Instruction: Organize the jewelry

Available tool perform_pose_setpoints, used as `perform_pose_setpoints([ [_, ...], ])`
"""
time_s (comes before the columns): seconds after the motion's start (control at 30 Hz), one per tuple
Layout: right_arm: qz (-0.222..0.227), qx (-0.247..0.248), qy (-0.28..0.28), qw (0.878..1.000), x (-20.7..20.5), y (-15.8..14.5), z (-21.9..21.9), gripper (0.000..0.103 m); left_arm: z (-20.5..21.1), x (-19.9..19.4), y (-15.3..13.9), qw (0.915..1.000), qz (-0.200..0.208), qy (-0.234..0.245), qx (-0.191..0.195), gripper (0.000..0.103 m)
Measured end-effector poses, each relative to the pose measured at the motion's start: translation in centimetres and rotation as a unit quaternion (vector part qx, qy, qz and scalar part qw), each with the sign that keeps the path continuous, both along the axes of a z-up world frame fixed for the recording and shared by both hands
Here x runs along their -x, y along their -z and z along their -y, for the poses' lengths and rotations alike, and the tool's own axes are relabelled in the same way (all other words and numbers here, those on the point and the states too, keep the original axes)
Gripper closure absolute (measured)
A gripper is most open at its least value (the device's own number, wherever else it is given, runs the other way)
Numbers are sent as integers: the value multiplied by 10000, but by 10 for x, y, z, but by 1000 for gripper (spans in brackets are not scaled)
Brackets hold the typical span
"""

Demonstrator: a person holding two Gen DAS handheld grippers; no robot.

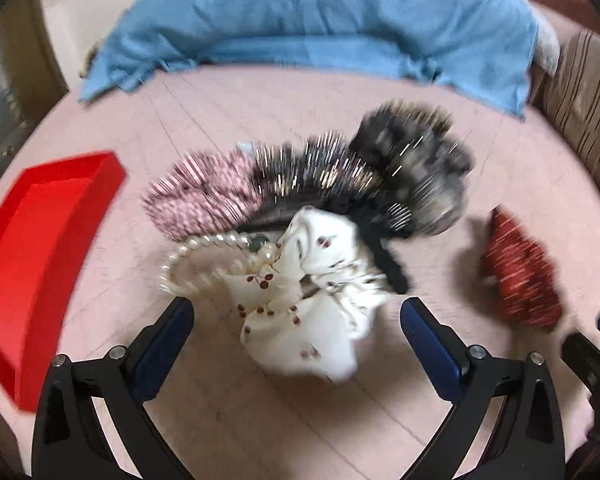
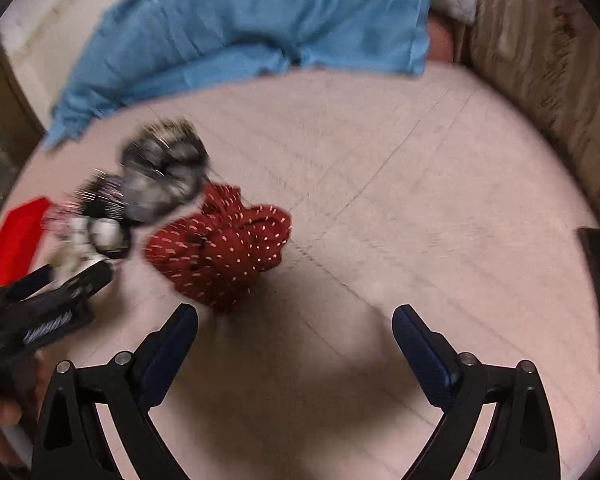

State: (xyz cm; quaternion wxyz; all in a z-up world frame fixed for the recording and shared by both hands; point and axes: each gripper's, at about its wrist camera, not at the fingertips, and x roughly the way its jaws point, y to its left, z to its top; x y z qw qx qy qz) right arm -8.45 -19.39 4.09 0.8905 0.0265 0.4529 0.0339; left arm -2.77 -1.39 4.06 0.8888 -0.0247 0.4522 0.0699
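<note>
1. Left gripper spread wide, empty, poised over a white cherry-print scrunchie on the pink surface; whether bed or tabletop, cannot tell.
2. Crowding that scrunchie: a pearl bracelet touching its left edge, just ahead of the left finger.
3. Behind, packed in a touching cluster: a pink-and-white striped scrunchie, a dark glittery scrunchie, and a grey furry scrunchie at the far right of the heap.
4. Red tray lying apart to the left, open and seemingly without contents, with bare surface between it and the pile.
5. Dark red dotted scrunchie set alone to the right of the cluster, just ahead of the right gripper's left finger.
6. Right gripper also wide and holding nothing, aimed mostly at bare surface beside that scrunchie.
7. Blue cloth rumpled along the far edge, well clear of the jewelry.
8. Striped brown cushion bordering the right side.
9. Both views smeared by motion blur; fine details of the heap unreadable.
</note>
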Motion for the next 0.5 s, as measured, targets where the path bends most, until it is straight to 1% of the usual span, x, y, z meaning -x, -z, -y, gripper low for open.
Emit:
perform_pose_setpoints([
  [0.03, 212, 114, 32, 9997, 18, -14, 7, 4, 4, 6, -11, 9998, 159, 34, -71, 0],
  [0.07, 320, 190, 86, 9993, 29, -22, 14, 3, 11, 12, -26, 9992, 343, 132, -176, 0],
  [0.13, 524, 240, 408, 9975, 59, -41, 37, 3, 23, 20, -49, 9972, 588, 355, -310, 0],
  [0.2, 511, 183, 767, 9956, 78, -53, 60, 3, 42, 21, -74, 9935, 879, 618, -382, 0],
  [0.23, 472, 116, 1001, 9938, 87, -57, 74, 3, 51, 19, -81, 9920, 949, 729, -392, 0],
  [0.3, 429, -17, 1458, 9884, 105, -61, 94, 3, 73, 10, -93, 9893, 987, 1020, -339, 0],
  [0.37, 365, -57, 1863, 9818, 112, -64, 108, 3, 89, 6, -103, 9863, 1033, 1284, -84, 0],
  [0.43, 343, -174, 2044, 9781, 116, -65, 116, 3, 96, 14, -108, 9827, 1172, 1424, 152, 0],
  [0.5, 349, -189, 2095, 9770, 117, -67, 111, 3, 109, 19, -108, 9804, 1179, 1565, 220, 0],
])
